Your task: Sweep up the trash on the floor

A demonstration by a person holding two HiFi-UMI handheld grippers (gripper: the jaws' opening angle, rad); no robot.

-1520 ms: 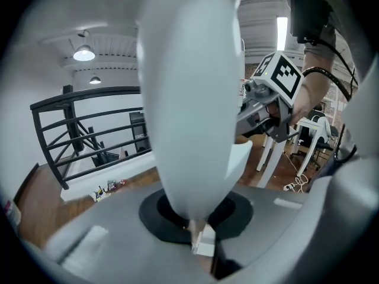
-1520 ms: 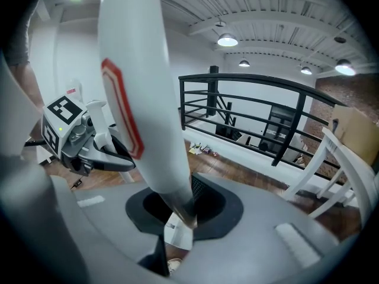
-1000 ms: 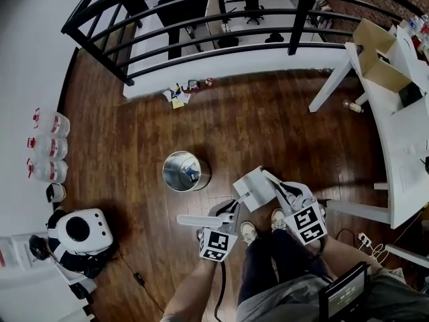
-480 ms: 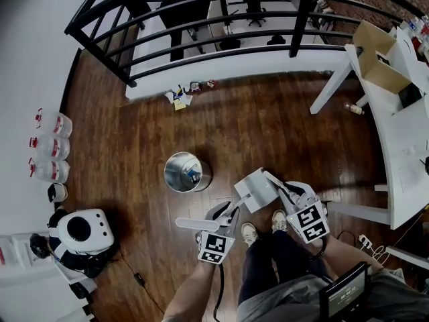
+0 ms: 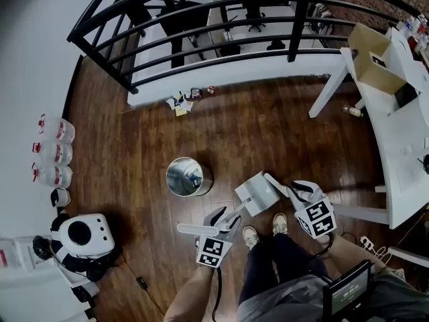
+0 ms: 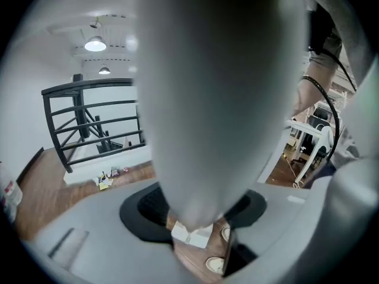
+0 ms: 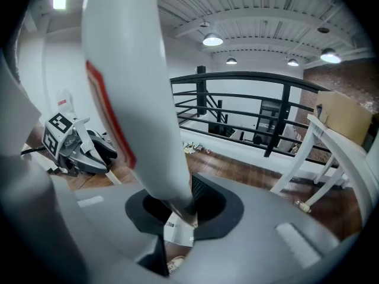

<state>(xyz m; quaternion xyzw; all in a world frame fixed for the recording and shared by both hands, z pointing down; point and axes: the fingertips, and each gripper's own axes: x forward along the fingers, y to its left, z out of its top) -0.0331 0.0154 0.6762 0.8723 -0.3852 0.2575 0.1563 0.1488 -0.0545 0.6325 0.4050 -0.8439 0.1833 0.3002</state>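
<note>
Head view: the person stands on the wood floor (image 5: 268, 133). The trash (image 5: 179, 101) lies far ahead in a small heap against the railing's (image 5: 201, 19) base. A bin (image 5: 185, 177) stands near the feet. The left gripper (image 5: 224, 219) carries a pale brush (image 5: 194, 230). The right gripper (image 5: 295, 192) holds a dustpan (image 5: 255, 194) by its handle.

Left gripper view: the jaws have just been opening and stand spread, with the brush (image 6: 207, 99) loose between them. The trash (image 6: 106, 179) shows beyond.

Right gripper view: the jaws pinch the dustpan's handle (image 7: 130, 99). The trash (image 7: 192, 149) is well ahead.
</note>
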